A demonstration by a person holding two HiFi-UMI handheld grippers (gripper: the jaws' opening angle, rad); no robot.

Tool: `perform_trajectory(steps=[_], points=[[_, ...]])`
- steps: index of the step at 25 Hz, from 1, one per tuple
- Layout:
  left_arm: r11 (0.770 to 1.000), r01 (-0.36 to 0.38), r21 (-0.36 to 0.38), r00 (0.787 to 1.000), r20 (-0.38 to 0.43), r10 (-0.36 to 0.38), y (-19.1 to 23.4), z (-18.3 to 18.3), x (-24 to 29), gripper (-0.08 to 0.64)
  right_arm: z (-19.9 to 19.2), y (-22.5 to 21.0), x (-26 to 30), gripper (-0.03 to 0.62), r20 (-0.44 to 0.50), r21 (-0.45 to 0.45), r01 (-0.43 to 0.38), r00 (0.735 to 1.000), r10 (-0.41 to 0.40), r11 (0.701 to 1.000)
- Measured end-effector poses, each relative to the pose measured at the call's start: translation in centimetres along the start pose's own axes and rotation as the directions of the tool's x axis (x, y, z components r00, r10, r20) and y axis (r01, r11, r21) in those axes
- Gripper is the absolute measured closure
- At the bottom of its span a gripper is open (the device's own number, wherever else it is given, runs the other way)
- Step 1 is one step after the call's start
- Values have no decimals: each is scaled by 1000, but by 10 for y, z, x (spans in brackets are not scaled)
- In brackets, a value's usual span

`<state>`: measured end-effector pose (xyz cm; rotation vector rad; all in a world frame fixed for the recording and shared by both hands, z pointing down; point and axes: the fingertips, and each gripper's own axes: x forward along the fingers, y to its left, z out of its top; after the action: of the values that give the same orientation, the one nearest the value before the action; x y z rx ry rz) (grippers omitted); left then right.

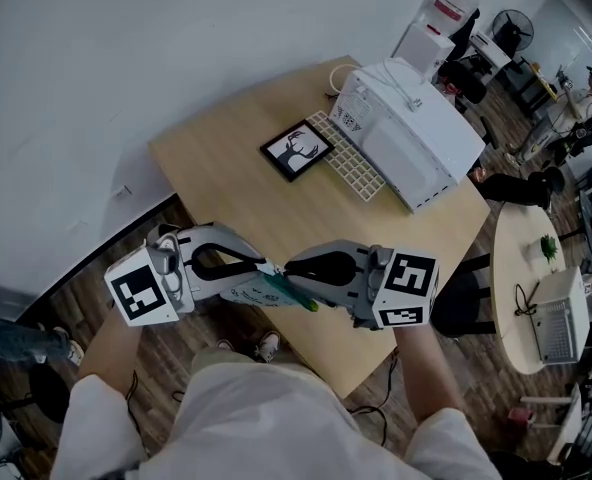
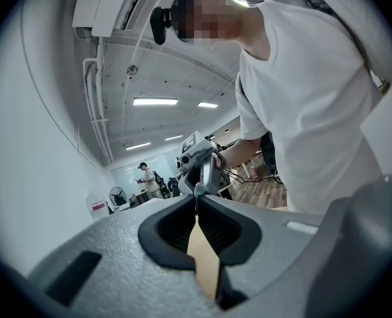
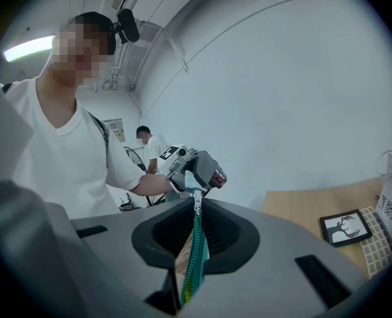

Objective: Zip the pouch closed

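A small pouch [image 1: 276, 290] with a teal zipper [image 3: 195, 260] hangs in the air between my two grippers, over the near edge of the wooden table [image 1: 226, 158]. My left gripper [image 1: 265, 267] is shut on the pouch's tan end [image 2: 204, 257], seen edge-on between its jaws. My right gripper [image 1: 292, 269] faces it from the right, shut on the zipper side. The metal zipper pull [image 3: 197, 207] sits at the right jaws' tips. In the left gripper view the right gripper [image 2: 197, 159] is just beyond the pouch; the left gripper [image 3: 195, 169] appears likewise in the right gripper view.
On the table stand a white boxy appliance [image 1: 416, 138], a white gridded pad [image 1: 351, 160] and a framed deer picture [image 1: 298, 150]. A round white table [image 1: 521, 258] with a plant and a laptop is at the right. People stand in the room's background.
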<state>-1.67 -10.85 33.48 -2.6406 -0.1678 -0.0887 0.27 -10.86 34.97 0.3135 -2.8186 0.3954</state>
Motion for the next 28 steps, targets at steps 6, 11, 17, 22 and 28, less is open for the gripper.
perform_trajectory(steps=[6, 11, 17, 22, 28], points=[[1000, 11, -14, 1000, -1, -11, -4, 0, 5, 538, -5, 2, -5, 561, -3, 2, 6, 1000, -6, 1000], [1000, -3, -27, 1000, 23, 3, -1, 5, 4, 540, -11, 3, -12, 588, -12, -12, 35, 999, -35, 999], [999, -2, -42, 999, 34, 4, 0, 4, 9, 540, -16, 3, -20, 588, -19, -31, 55, 998, -56, 998], [999, 1, -46, 1000, 26, 0, -2, 2, 16, 540, -21, 2, -29, 589, -39, -43, 68, 997, -70, 997], [998, -3, -56, 1000, 19, 4, -2, 0, 19, 540, -24, 3, -32, 591, -60, -70, 76, 995, -81, 995]])
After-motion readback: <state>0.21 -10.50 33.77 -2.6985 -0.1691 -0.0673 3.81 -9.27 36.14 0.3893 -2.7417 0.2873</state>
